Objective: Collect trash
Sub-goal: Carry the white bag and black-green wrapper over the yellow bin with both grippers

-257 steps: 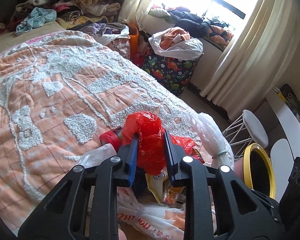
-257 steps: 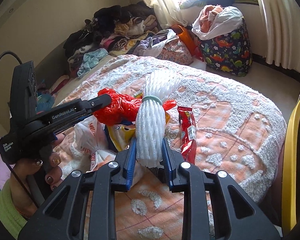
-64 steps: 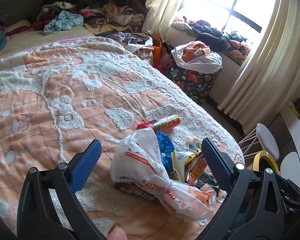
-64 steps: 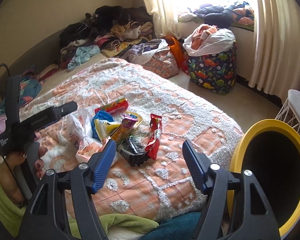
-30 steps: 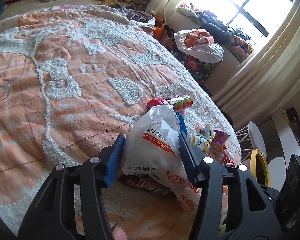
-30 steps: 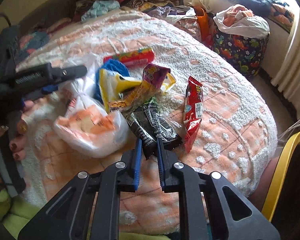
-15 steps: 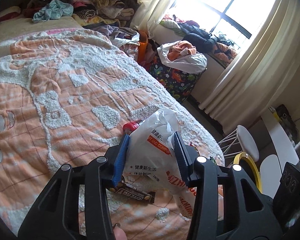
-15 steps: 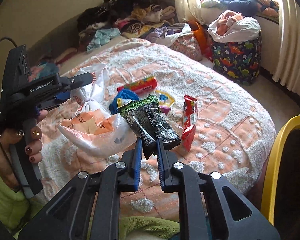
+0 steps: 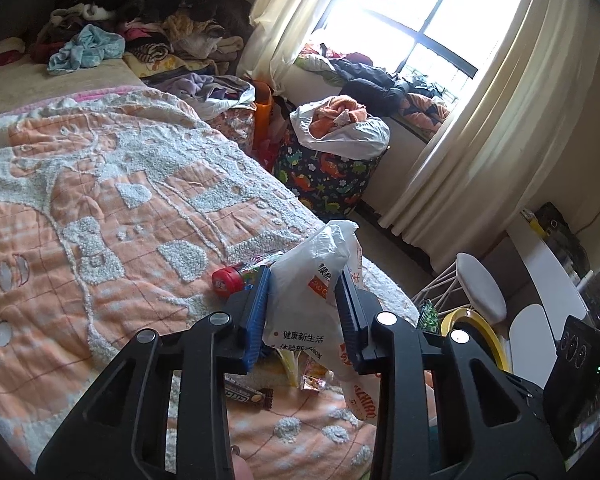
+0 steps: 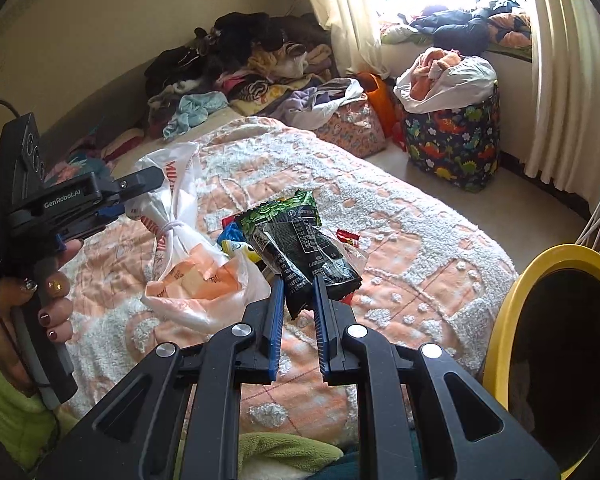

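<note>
My left gripper (image 9: 304,276) has a knotted white plastic bag (image 9: 320,252) between its blue pads, and its jaws are closing on it. In the right wrist view the bag (image 10: 196,276) hangs from the left gripper (image 10: 140,192) above the bed. My right gripper (image 10: 297,284) is shut on a black-and-green snack packet (image 10: 300,240), which is lifted off the blanket. A red-capped tube (image 9: 226,282), a chocolate bar (image 9: 248,392), a yellow packet (image 10: 240,248) and a red wrapper (image 10: 348,236) lie on the bed. A yellow-rimmed bin (image 10: 504,308) stands at the right.
The orange-and-white blanket (image 9: 100,200) covers the bed. A dinosaur-print hamper (image 10: 452,140) full of clothes stands by the window. A white stool (image 9: 480,288) is beside the bin. Heaped clothes (image 10: 252,52) lie along the far wall. A hand (image 10: 52,296) grips the left handle.
Both grippers have risen from the bed with their loads. The left jaws have narrowed on the white bag, and its lift uncovered the chocolate bar. The right grip is unchanged.
</note>
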### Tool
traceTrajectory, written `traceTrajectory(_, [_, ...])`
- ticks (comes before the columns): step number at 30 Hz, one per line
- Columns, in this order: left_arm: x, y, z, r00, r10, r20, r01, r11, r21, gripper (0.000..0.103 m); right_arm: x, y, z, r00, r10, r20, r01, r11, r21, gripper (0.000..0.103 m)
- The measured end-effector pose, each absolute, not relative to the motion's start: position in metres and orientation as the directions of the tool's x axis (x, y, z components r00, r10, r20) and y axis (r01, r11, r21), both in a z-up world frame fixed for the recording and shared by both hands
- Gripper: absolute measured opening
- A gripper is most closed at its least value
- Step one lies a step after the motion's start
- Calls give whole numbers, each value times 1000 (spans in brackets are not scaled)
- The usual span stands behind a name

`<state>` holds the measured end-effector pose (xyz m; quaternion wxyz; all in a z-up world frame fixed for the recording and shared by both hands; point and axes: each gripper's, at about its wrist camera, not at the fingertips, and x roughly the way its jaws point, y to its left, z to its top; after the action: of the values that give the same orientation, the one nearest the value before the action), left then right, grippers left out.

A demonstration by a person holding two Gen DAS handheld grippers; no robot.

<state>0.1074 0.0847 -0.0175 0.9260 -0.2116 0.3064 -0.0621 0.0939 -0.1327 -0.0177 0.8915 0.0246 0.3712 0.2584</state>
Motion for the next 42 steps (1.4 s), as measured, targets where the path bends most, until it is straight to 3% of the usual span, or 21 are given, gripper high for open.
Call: traceTrajectory(42, [110, -44, 0, 763, -372, -528, 229, 920, -317, 24, 85, -272, 10, 753, 338, -564, -187, 933, 309, 14])
